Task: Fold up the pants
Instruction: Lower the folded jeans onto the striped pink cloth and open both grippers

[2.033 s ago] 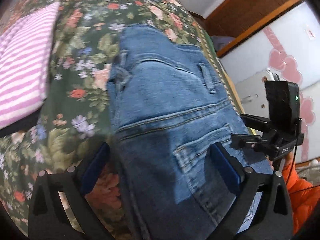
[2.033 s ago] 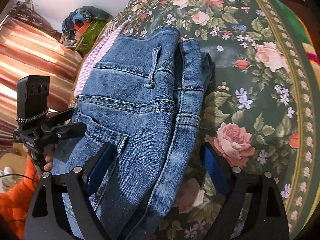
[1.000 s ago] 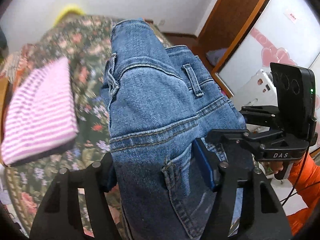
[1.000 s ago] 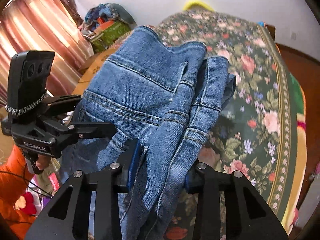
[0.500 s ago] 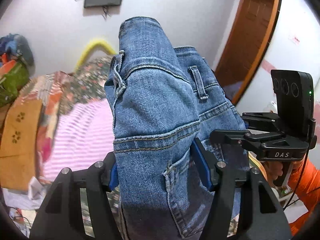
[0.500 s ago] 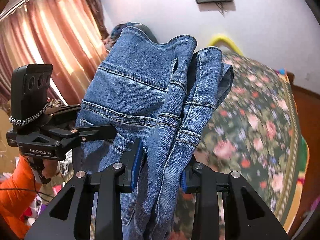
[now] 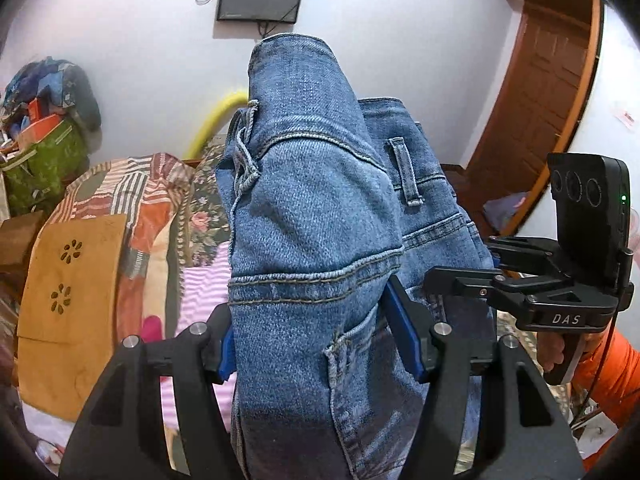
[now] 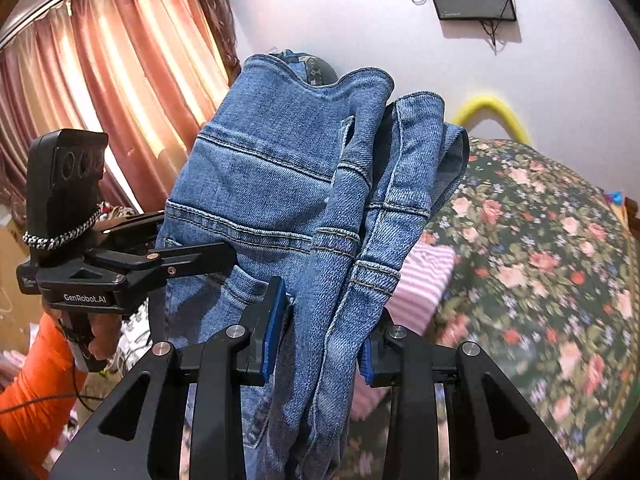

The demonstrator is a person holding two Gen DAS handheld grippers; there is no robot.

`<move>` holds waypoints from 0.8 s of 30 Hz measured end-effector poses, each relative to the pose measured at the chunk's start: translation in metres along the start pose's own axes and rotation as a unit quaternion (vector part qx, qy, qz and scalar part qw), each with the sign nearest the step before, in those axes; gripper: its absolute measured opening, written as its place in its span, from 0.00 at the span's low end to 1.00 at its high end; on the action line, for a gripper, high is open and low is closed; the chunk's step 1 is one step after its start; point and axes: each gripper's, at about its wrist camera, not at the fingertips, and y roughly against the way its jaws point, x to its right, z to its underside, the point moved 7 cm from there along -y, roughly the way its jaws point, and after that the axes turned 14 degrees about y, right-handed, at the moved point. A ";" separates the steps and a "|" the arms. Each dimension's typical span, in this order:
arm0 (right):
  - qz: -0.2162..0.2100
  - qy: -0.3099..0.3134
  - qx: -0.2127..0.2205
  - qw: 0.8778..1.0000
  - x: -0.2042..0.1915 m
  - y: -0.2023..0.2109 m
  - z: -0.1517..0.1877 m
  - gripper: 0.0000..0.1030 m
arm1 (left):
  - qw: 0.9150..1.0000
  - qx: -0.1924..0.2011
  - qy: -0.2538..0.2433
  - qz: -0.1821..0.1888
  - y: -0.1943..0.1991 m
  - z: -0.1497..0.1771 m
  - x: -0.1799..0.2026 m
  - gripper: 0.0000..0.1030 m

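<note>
While both grippers clamp jeans (image 7: 316, 216) | raised above floral bed (image 8: 540, 240)

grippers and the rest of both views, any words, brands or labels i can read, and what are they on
"DAS" on the body of the right gripper, seen from the left wrist view.
"GenRobot.AI" on the body of the left gripper, seen from the right wrist view.
A small white mark left of that on the same body: too small to read.
Sticker on the white panel at far right: blurred, unreadable.
Jeans: no readable tag.
</note>
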 end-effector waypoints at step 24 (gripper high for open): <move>0.015 -0.082 -0.122 0.989 0.089 -0.142 0.066 0.32 | 0.987 -0.090 0.126 -0.050 -0.175 0.020 -0.141 0.63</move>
